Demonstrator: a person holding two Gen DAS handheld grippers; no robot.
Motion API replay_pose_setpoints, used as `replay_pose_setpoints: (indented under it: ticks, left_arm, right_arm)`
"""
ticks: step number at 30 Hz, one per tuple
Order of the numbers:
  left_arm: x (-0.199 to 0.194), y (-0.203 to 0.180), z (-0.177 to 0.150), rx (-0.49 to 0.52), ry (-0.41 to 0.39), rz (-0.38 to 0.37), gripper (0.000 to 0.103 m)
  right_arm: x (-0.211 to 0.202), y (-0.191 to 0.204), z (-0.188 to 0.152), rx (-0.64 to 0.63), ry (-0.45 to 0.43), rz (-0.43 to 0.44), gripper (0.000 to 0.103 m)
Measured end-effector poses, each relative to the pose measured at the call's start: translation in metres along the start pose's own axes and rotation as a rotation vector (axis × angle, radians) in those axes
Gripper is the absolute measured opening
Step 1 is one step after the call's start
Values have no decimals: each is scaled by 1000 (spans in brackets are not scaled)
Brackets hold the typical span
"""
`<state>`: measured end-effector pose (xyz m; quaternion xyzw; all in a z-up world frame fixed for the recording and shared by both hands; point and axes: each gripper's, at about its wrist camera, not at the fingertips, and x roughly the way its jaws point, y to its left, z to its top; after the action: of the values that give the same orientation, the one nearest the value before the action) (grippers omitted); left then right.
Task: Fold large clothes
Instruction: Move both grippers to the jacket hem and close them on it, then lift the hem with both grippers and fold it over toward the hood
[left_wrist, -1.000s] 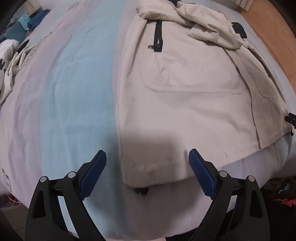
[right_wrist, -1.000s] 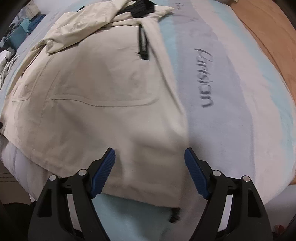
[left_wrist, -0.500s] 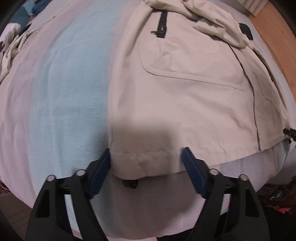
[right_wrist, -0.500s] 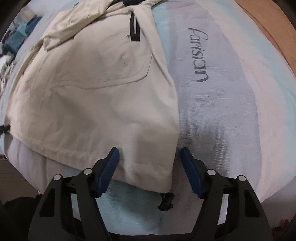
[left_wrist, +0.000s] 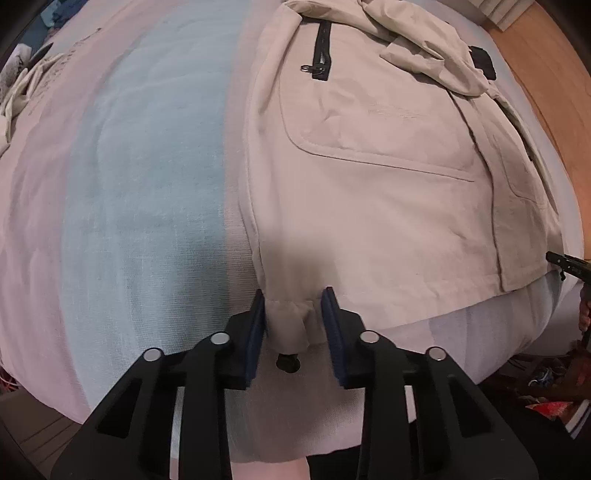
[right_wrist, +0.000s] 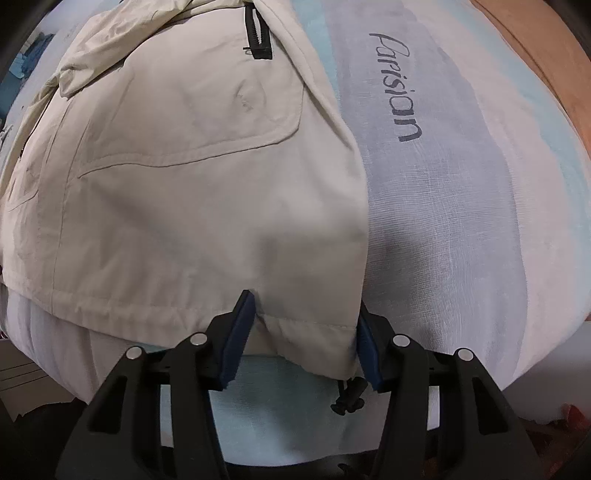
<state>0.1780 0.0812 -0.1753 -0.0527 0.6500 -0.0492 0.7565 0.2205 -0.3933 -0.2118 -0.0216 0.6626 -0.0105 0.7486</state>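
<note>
Striped bedspread (right_wrist: 461, 229) printed "Parisian" (right_wrist: 397, 86); wooden floor (left_wrist: 546, 92) beside bed

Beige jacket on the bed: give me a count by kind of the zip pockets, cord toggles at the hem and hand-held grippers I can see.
Black-zippered chest pockets on the beige fabric jacket: 2
Black cord toggles at the hem corners: 2
Hand-held grippers, left and right, each closing on a bunched hem corner: 2
Total: 6
</note>
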Motion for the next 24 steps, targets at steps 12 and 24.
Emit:
replay_pose_setpoints:
  ticks: [12, 24]
  left_arm:
    - [-25, -15, 3, 57, 9, -4, 12]
    - [-65, -36, 23, 90, 4, -10, 12]
  right_arm:
    - [-33, 14, 20, 80, 36, 89, 11]
    - [-83, -20, 27, 72, -22, 109, 11]
